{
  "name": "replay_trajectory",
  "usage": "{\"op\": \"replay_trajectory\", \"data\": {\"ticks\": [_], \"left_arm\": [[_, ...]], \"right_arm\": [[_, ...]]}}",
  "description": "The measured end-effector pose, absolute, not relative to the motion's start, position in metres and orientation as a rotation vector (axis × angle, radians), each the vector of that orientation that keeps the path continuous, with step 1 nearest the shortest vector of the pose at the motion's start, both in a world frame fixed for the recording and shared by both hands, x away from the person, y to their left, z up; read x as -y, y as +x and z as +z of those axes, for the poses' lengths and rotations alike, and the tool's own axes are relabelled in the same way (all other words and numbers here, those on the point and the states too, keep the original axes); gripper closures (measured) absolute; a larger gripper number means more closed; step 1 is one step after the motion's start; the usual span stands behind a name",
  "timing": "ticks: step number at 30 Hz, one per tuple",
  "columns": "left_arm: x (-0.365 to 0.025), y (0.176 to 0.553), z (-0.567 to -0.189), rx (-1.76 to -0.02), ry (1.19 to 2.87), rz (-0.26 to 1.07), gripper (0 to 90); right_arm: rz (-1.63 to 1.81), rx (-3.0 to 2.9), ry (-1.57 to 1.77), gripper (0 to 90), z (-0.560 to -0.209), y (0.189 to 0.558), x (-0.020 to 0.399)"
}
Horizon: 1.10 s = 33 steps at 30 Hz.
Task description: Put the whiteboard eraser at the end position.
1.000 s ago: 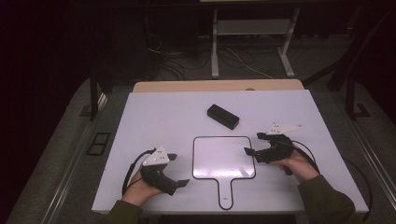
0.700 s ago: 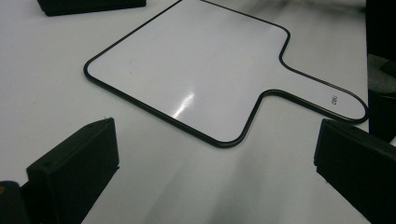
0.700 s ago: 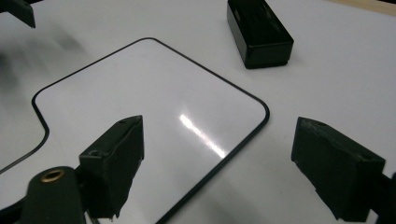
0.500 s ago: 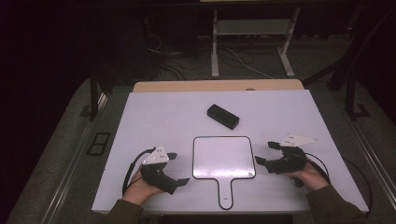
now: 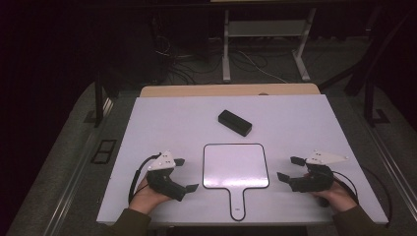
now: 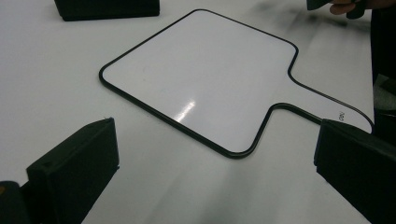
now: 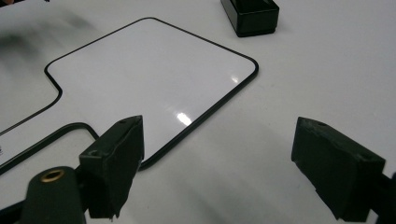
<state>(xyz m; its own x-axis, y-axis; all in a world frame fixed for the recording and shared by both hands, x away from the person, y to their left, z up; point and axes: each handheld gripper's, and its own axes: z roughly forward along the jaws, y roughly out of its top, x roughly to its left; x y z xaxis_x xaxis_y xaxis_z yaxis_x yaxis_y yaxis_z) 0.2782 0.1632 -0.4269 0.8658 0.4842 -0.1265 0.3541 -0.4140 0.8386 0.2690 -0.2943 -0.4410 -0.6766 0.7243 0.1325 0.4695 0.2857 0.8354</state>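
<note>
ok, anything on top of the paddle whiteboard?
Nothing rests on the paddle whiteboard: its face is blank, showing just glare. The black eraser block lies apart, beyond its far edge. Both grippers sit off its sides, open. What's underneath it is covered by the board.

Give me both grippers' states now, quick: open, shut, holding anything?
Left gripper: open, holding nothing, beside the paddle-shaped whiteboard.
Right gripper: open, holding nothing, on the whiteboard's other side.

A white table carries a handled whiteboard at its near edge, a black box farther back; cables cross the far floor
</note>
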Motion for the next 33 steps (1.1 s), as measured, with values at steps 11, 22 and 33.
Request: {"op": "replay_trajectory", "data": {"ticks": [11,22,33], "left_arm": [[-0.164,0.278,-0.428,-0.614,2.043,0.162,0.0],[-0.165,0.278,-0.430,-0.616,2.048,0.159,0.0],[-0.165,0.277,-0.429,-0.616,2.050,0.164,0.0]], "right_arm": [[1.356,-2.270,1.090,15.8,-0.441,0.255,0.302],[1.344,-2.286,1.082,15.8,-0.444,0.253,0.304],[1.337,-2.299,1.069,15.8,-0.444,0.253,0.302]]}}
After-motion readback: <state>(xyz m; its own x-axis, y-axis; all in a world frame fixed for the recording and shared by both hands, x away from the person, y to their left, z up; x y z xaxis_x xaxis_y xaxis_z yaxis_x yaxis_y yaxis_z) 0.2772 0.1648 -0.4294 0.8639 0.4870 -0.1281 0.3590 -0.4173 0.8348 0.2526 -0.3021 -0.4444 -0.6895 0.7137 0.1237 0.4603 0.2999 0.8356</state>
